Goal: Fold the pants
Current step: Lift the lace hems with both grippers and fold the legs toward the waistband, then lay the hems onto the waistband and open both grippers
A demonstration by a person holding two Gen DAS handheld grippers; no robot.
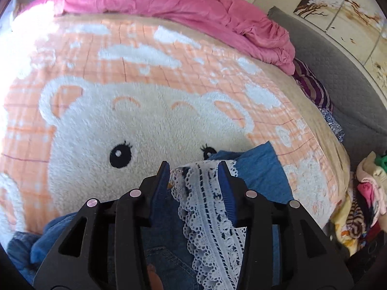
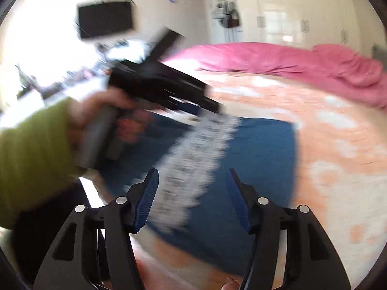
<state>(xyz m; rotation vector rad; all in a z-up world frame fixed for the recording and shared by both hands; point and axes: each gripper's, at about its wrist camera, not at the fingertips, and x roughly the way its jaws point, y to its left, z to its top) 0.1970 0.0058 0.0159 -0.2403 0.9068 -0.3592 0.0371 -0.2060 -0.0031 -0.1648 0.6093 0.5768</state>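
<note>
Blue pants (image 2: 254, 149) lay on bear-print blanket (image 1: 150, 77). Left gripper (image 1: 196, 169) jaws parted, white lace trim (image 1: 210, 207) running between them, grip unclear. Right gripper (image 2: 193, 176) jaws spread, nothing pinched.

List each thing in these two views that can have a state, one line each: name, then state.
lace strip: draped between left gripper's fingers, hanging loose
left gripper: jaws partly open
right gripper: open, empty
blue pants: spread on bed
pink quilt: bunched along far edge

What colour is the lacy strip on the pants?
White lace strip on blue pants; clearest in the left wrist view.
</note>
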